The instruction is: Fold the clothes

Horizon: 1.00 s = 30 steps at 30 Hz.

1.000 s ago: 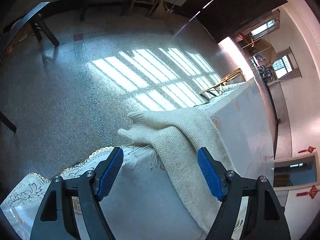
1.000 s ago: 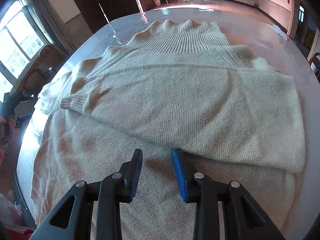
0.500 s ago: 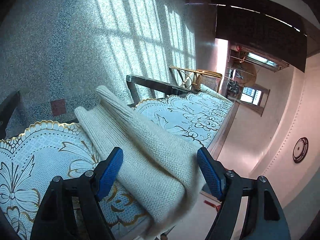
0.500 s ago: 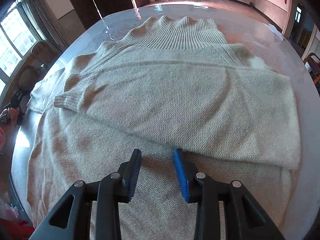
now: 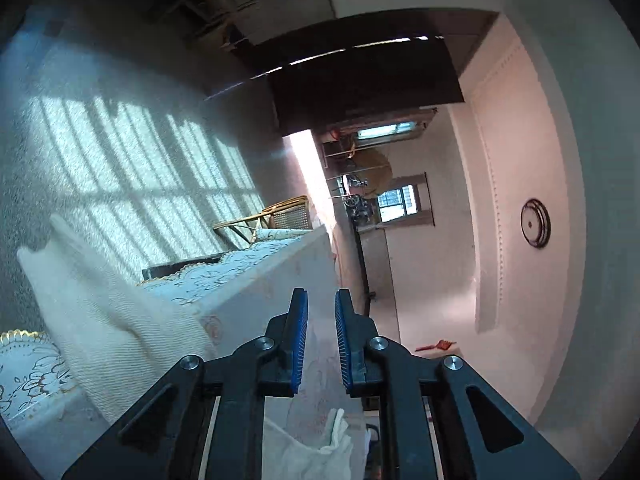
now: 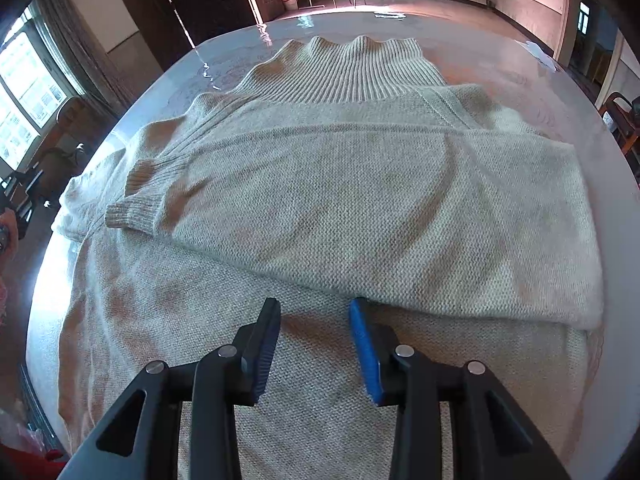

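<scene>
A cream knit sweater [image 6: 360, 200] lies flat on the glossy round table [image 6: 500, 72], its ribbed band [image 6: 348, 72] at the far side. One sleeve is folded across the body, with its cuff [image 6: 132, 212] at the left. My right gripper [image 6: 314, 304] is open low over the sweater's near part, just before the folded sleeve's edge, and holds nothing. In the left wrist view the other sleeve [image 5: 100, 320] hangs over the lace-trimmed table edge [image 5: 248, 276]. My left gripper [image 5: 321, 296] is right of that sleeve, its jaws drawn close with only a slim gap and nothing between them.
A crumpled white cloth [image 5: 320, 448] shows low behind the left gripper's fingers. A wicker chair [image 5: 276, 216] stands past the table. Chairs [image 6: 620, 120] sit at the table's right, a small white scrap [image 6: 540, 52] on its far right. The left wrist view is strongly rolled.
My left gripper's jaws have closed from wide open to a narrow gap, and it has swung away from the hanging sleeve, which now lies off to its left. The right gripper has barely moved.
</scene>
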Each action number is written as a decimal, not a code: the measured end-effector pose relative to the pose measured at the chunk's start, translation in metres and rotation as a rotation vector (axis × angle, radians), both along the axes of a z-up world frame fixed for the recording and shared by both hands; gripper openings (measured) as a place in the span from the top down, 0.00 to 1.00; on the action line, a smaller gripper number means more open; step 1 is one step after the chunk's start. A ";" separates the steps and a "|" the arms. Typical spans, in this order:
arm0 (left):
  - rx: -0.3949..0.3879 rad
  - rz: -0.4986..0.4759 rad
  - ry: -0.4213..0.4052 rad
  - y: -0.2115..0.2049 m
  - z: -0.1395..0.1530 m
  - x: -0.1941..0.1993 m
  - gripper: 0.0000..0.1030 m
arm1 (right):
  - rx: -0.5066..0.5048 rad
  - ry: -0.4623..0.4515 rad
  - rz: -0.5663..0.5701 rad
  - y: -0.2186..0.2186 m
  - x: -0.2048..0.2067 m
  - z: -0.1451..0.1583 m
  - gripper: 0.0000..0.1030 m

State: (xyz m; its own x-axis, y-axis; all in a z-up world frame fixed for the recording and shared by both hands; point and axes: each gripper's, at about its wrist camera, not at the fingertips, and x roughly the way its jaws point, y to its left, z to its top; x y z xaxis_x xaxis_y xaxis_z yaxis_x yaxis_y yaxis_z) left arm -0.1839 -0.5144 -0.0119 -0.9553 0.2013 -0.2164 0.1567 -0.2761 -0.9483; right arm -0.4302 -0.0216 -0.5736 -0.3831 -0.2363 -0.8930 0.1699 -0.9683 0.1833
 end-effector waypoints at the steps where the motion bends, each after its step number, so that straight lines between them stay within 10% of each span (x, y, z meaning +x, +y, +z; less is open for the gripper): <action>1: -0.010 -0.016 0.009 0.006 0.009 -0.004 0.85 | -0.004 0.000 -0.002 0.001 0.000 0.000 0.64; 4: 0.039 -0.029 -0.094 0.005 0.004 -0.010 0.78 | -0.013 -0.008 0.009 0.003 -0.001 0.001 0.63; 7: 0.196 0.006 -0.309 -0.014 -0.039 0.005 0.36 | -0.047 -0.017 0.013 0.010 -0.001 0.001 0.63; 14: 0.366 0.089 -0.606 -0.047 -0.127 0.078 0.29 | -0.110 -0.033 0.012 0.024 -0.003 0.001 0.63; 19: 0.531 -0.019 -0.523 -0.043 -0.159 0.062 0.29 | -0.065 -0.029 0.027 0.020 -0.001 0.003 0.59; 22: 0.554 -0.048 -0.498 -0.036 -0.165 0.041 0.41 | -0.040 -0.032 0.031 0.017 0.000 0.004 0.58; 24: 0.529 -0.015 -0.458 -0.037 -0.160 0.038 0.91 | -0.023 -0.035 0.032 0.016 0.000 0.005 0.58; 30: 0.341 0.140 -0.270 -0.037 -0.105 0.043 0.94 | -0.018 -0.037 0.022 0.022 0.003 0.007 0.58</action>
State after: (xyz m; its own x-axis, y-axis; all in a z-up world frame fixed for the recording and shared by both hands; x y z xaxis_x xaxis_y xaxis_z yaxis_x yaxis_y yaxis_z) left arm -0.1410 -0.5516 -0.1168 -0.8969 0.1778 -0.4049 0.4241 0.0865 -0.9015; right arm -0.4273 0.0003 -0.5665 -0.3445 -0.2608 -0.9018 0.1838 -0.9608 0.2076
